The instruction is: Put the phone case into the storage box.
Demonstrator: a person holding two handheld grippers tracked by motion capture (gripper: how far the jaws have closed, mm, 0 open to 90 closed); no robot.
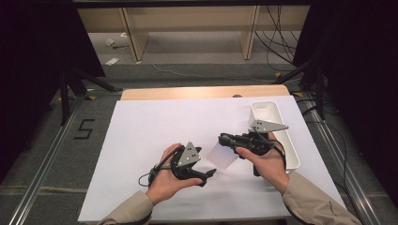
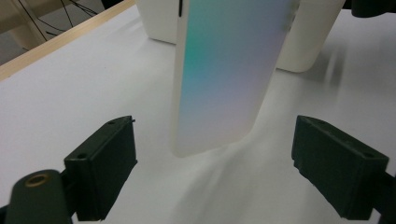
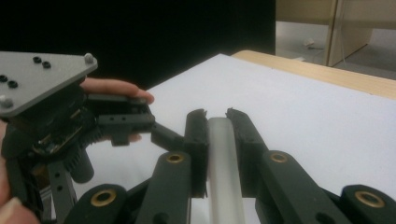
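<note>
Both forearms wear beige, khaki-like sleeves (image 1: 314,199), the right one carrying a small dark mark near the cuff, too tiny to read. Each hand holds a black gripper. The left gripper (image 1: 210,174) has a grey three-cornered plate (image 1: 188,154) with dark screw holes on top and a black cable (image 1: 149,174) looping just beside the wrist. The right gripper (image 3: 216,116) shows blocky black jaws on arms with brass-coloured pivot rings (image 3: 174,158), and its own grey plate (image 1: 265,125) on top.

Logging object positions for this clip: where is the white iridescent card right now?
In the high view the card sits mid-table, clamped by the right tool, between both hands, left of the white tray.
</note>
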